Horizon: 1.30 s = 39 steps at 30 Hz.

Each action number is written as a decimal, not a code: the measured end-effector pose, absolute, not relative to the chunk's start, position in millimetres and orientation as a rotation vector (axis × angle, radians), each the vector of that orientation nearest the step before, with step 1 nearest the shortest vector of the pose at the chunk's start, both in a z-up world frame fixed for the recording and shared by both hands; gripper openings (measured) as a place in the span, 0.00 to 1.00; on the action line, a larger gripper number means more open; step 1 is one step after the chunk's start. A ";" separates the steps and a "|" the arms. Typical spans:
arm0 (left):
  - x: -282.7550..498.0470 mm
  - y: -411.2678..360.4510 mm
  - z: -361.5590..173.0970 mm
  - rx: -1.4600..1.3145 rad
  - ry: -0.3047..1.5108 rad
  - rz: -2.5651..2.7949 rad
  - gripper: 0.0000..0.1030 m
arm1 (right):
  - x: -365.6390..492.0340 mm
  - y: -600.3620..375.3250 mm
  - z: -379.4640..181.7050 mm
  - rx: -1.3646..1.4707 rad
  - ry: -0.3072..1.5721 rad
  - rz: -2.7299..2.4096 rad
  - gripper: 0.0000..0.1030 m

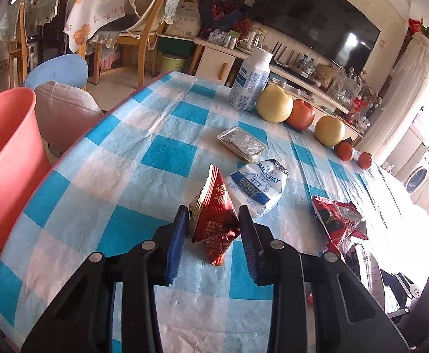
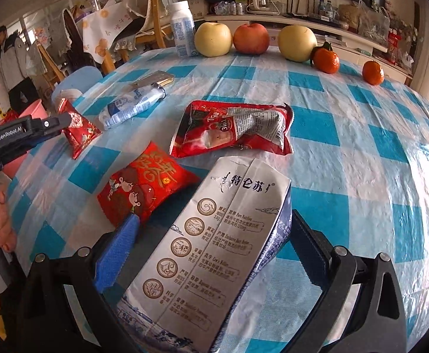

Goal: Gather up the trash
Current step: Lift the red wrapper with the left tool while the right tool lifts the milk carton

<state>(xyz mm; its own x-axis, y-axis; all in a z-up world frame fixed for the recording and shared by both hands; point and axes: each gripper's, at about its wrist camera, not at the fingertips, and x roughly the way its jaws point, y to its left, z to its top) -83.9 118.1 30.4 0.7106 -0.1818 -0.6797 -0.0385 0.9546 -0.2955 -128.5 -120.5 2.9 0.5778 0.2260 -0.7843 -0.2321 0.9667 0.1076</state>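
While the left hand-held gripper (image 1: 213, 220) is clamped narrow on a small red triangular wrapper (image 1: 214, 220), pads squeezing it from both sides, I'd say we're mid-collection: one piece grabbed, not binned yet. The wrapper sits at the bottom centre of the left wrist view, just above the checked counter (image 1: 143, 135).

The right hand-held gripper (image 2: 214, 235) has a flattened silver milk carton (image 2: 214, 241) between its fingers; the right pad looks to be on it, but there's a gap at the blue left pad, so it doesn't look gripped yet.

Next move, I reckon: carry the wrapper over to the pink bin (image 1: 5, 158) at the left edge, which is off the counter, so it needs a swing sideways before letting go.

Still lying around: a white yogurt pouch (image 1: 257, 186), a crumpled red coffee sachet (image 2: 235, 129), a red candy bag (image 2: 146, 185) and a foil tray (image 1: 240, 144). The fruit (image 2: 251, 38) and the bottle (image 1: 251, 81) at the far edge probably stay. Nothing really blocks the way to the bin.
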 end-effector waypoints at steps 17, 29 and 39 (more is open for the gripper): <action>-82.9 127.4 23.7 -0.368 0.810 -0.125 0.36 | -132.9 -115.1 3.8 -0.090 0.889 0.253 0.67; -84.5 124.5 29.2 -0.371 0.807 -0.187 0.28 | -144.4 -103.0 11.9 -0.125 0.852 0.281 0.62; -77.9 120.1 13.9 -0.310 0.893 -0.168 0.53 | -149.6 -100.7 20.4 -0.109 0.821 0.304 0.62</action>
<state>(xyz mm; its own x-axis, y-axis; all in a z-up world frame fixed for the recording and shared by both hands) -77.9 120.1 13.9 0.6183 -0.2710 -0.7378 0.0153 0.9426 -0.3335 -149.6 -100.7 20.4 0.6409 0.2240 -0.7342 -0.3080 0.9511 0.0213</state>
